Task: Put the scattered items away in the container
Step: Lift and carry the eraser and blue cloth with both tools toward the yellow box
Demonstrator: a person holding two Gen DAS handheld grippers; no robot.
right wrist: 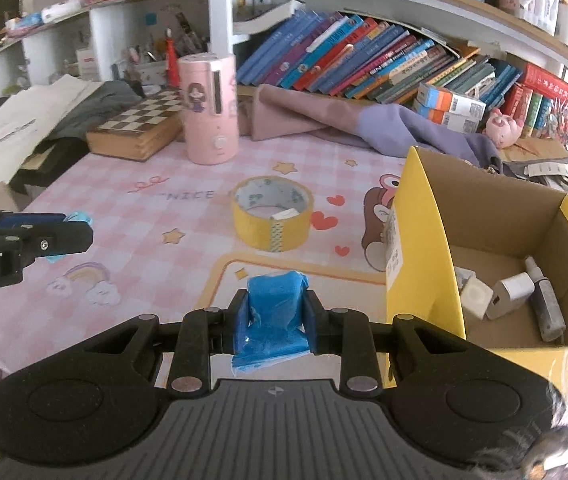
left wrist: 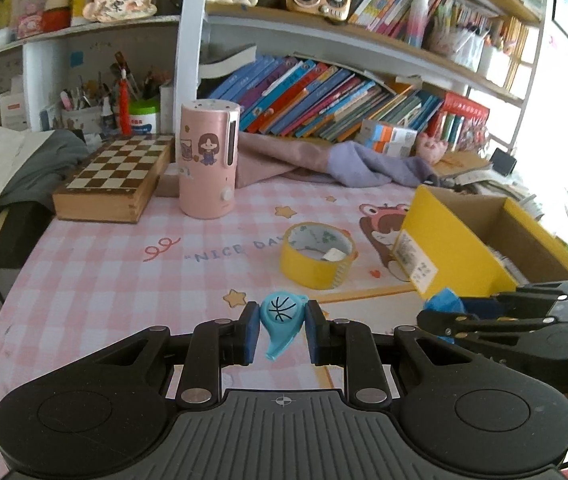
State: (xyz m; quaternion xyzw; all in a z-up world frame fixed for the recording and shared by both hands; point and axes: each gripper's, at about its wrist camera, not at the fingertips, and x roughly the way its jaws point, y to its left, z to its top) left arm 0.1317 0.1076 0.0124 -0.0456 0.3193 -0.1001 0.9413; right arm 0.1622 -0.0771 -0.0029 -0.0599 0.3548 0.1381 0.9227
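Stock as it stands, for your count:

- Left gripper (left wrist: 282, 330), lower centre of its own view: pads clamped on a light-blue whistle (left wrist: 280, 316) with a basketball print, carried clear of the mat.
- Right gripper (right wrist: 274, 318), lower centre of its view: jaws pinched on a blue wrapped packet (right wrist: 274, 312).
- Yellow cardboard box (right wrist: 419, 248), right of frame, your container: already holding a white cube (right wrist: 473, 296), a white adapter (right wrist: 509, 294) and a grey tube (right wrist: 543, 304).
- Yellow tape roll (right wrist: 271, 216), centre of the pink checked mat (right wrist: 124, 208): not yet collected.

Judged progress: three items in, two in your grips awaiting drop-off, the tape left. The pink cylinder (right wrist: 210, 110) and chessboard box (right wrist: 140, 128), upper left, look like fixtures rather than strays.
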